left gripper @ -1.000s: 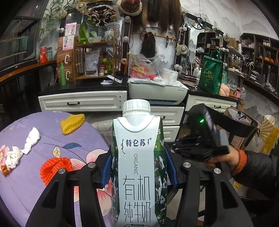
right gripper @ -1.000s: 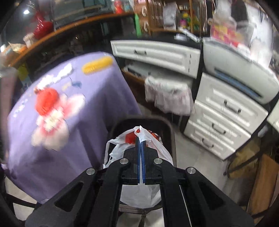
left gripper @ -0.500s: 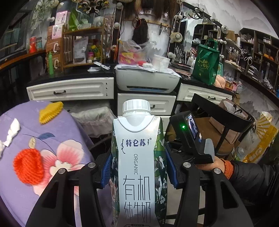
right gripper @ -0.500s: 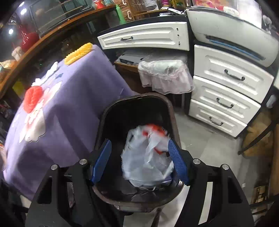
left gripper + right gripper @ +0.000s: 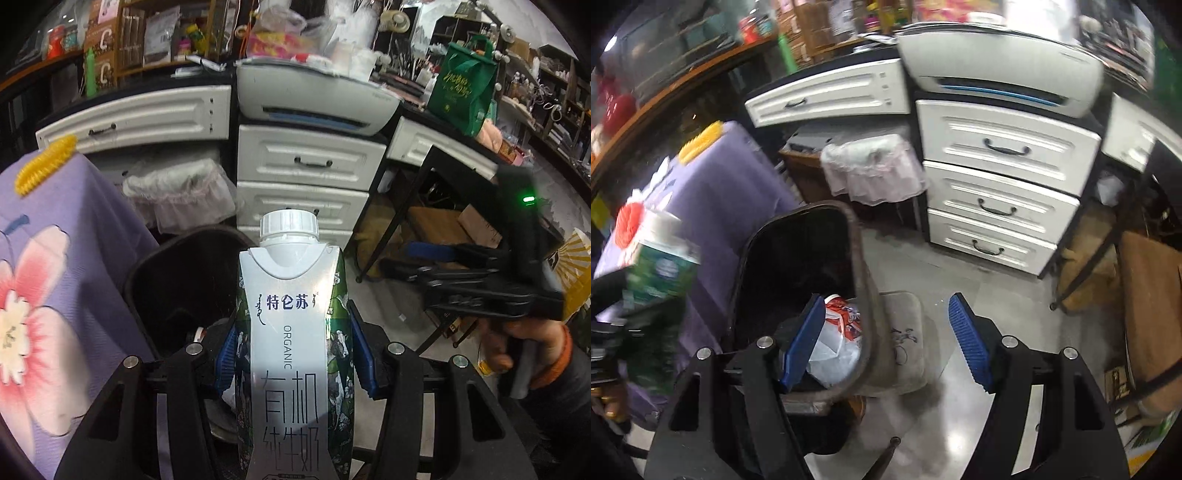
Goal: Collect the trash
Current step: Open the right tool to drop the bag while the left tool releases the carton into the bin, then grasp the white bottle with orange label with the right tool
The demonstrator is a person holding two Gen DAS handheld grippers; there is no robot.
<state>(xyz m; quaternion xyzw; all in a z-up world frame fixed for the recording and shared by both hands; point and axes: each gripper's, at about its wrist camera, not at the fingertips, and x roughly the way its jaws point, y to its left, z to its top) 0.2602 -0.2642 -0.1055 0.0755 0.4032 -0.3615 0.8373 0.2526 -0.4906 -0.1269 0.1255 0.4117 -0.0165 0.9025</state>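
While the left gripper (image 5: pixel 295 354) keeps clamping the milk carton (image 5: pixel 291 332), the right gripper's (image 5: pixel 886 339) fingers have spread wide, bag (image 5: pixel 834 343) dropped into bin (image 5: pixel 864 280).

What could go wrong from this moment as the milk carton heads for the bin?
The left gripper grips the tall milk carton low, so it may tip on release. The black trash bin sits tight against the purple tablecloth; a drop short of it could land on cloth. The right gripper, open and empty, hangs over the bin's rim and could get in the way.

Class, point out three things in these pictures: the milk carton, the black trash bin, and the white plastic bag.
milk carton (image 5: pixel 291 332), left wrist view, front panel below the cap.
black trash bin (image 5: pixel 866 295), right wrist view, right rim.
white plastic bag (image 5: pixel 834 354), right wrist view, crumpled white part inside the bin.
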